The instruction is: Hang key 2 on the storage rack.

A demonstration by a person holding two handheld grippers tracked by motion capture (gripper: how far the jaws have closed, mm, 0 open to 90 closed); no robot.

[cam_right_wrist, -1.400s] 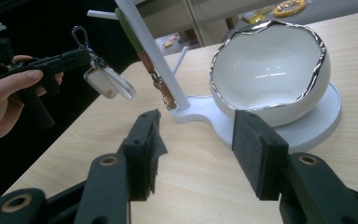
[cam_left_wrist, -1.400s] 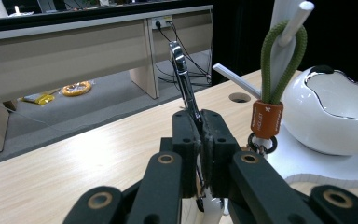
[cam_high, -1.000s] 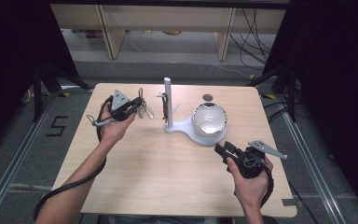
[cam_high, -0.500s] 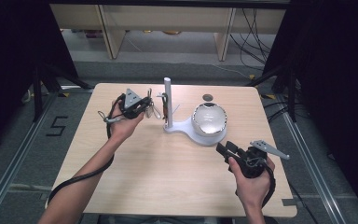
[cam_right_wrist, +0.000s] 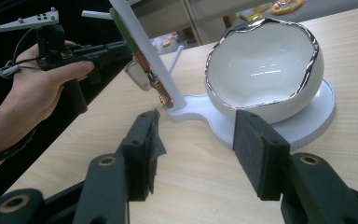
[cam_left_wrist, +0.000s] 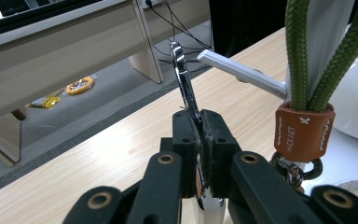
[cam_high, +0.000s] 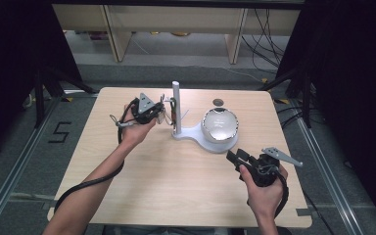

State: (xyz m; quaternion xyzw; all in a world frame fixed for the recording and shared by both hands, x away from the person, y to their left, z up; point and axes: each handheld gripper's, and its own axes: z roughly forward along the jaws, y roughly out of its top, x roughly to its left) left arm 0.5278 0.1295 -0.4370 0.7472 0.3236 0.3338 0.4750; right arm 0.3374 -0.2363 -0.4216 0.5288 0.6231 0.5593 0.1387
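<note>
A white stand (cam_high: 177, 108) with an upright post and side pegs rises mid-table, and a white bowl (cam_high: 220, 123) with a silver rim rests on its round base. From a peg (cam_left_wrist: 242, 73) hangs a key strap of green cord (cam_left_wrist: 303, 56) with a brown leather tag (cam_left_wrist: 304, 132) and a ring. My left gripper (cam_left_wrist: 200, 140) is shut on the strap's shiny metal clip (cam_left_wrist: 184, 84), just left of the post (cam_high: 162, 108). My right gripper (cam_right_wrist: 198, 144) is open and holds nothing, low at the front right (cam_high: 234, 156), pointing at the bowl (cam_right_wrist: 265, 65).
A small dark disc (cam_high: 219, 102) lies on the table behind the bowl. Beyond the far edge stand wooden shelf units (cam_high: 176, 24), with cables on the floor. Black curtains flank both sides. Bare tabletop (cam_high: 176, 181) stretches between the two hands.
My left gripper has moved right with the clip, up to the stand's post. The right gripper has stayed where it was.
</note>
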